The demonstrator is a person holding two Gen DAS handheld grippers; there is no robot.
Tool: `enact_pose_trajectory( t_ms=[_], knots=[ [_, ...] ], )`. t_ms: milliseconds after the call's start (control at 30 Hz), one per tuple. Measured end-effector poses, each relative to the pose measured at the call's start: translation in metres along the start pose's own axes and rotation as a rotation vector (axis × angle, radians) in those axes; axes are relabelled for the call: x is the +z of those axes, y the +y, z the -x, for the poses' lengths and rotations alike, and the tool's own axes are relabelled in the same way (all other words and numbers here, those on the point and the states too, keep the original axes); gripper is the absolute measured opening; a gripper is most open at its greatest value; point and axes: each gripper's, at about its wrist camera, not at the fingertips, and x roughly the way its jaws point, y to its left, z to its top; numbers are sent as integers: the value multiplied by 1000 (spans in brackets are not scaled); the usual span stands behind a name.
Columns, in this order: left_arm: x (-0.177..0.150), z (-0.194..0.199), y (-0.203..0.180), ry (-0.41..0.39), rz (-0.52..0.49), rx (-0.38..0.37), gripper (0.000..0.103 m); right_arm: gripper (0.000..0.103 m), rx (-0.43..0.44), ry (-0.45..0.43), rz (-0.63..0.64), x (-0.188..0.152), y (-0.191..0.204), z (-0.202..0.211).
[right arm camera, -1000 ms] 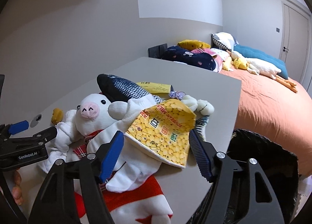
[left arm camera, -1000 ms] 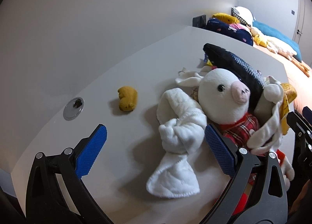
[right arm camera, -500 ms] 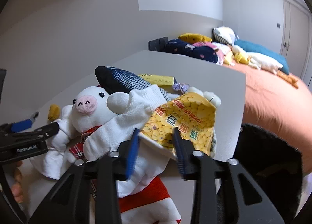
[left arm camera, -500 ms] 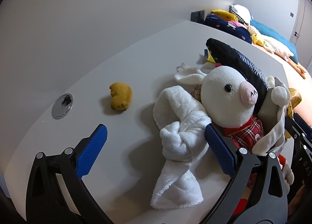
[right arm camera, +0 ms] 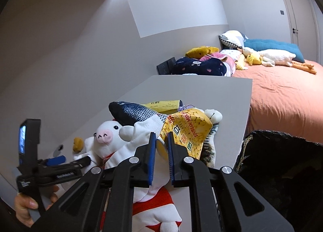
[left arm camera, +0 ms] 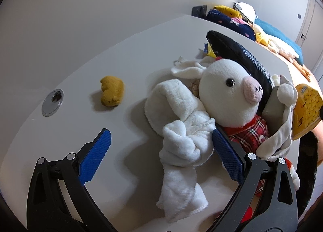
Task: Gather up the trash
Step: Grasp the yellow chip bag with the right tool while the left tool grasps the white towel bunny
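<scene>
**Right gripper pinches the snack bag**

Right gripper (right arm camera: 162, 141) has just been closing and now clamps the lower edge of the yellow snack bag (right arm camera: 189, 124), which lies on the plush pile on the table (right arm camera: 201, 90). I judge the pickup step done; next I must lift it clear and carry it to the black bin bag (right arm camera: 282, 161) beside the table. Left gripper (left arm camera: 159, 149) hangs wide open over the white cloth (left arm camera: 181, 151), holding nothing.

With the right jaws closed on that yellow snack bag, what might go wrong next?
1. The right gripper, whose jaws have just been closing, pinches only the bottom edge of the yellow snack bag; a thin hold like that may slip.
2. The bag lies among the plush pig and the fish toy, so lifting could drag them along.
3. The black bin bag sits below the table edge; a short swing may miss it.
</scene>
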Motion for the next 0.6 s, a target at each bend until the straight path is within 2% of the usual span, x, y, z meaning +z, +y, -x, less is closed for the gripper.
enact_pose_trajectory(
  t_ms=[33, 100, 200, 367, 600],
  knots=[
    [0, -2, -2, 3, -2, 1, 97, 13, 2, -5, -2, 0, 0, 2],
    [-1, -5, -3, 15, -7, -17, 89, 13, 8, -12, -3, 1, -1, 6],
    [-6, -11, -3, 57, 3, -65, 53, 13, 15, -19, -1, 3, 0, 11],
    [-11, -6, -7, 34, -3, -42, 44, 13, 23, -36, 10, 5, 2, 21],
    [-11, 34, -4, -53, 20, -7, 43, 13, 25, -66, 4, 10, -3, 37]
  ],
)
